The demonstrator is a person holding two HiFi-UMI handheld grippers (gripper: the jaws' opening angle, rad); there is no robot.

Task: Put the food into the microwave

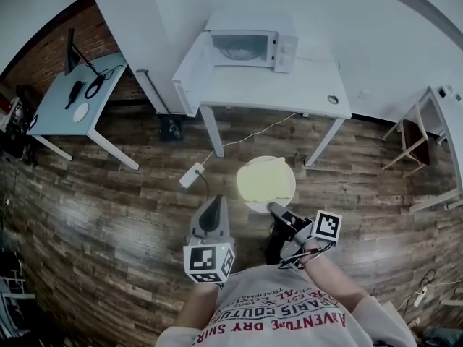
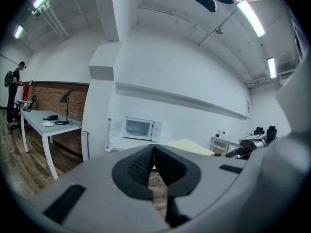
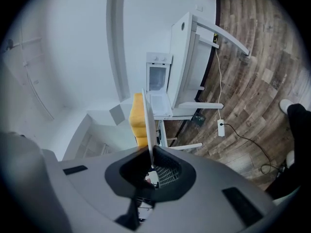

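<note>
white table [image 1: 275,96] far centre, microwave [image 1: 246,48] on it, door swung open to left. plate [image 1: 257,207] of yellow food [image 1: 265,178] near, over wood floor [image 1: 130,194] (well apart from table). right gripper [image 1: 273,208] clamped on plate's near rim. left gripper [image 1: 214,202] just left of plate, jaws pressed together, nothing between.
</note>
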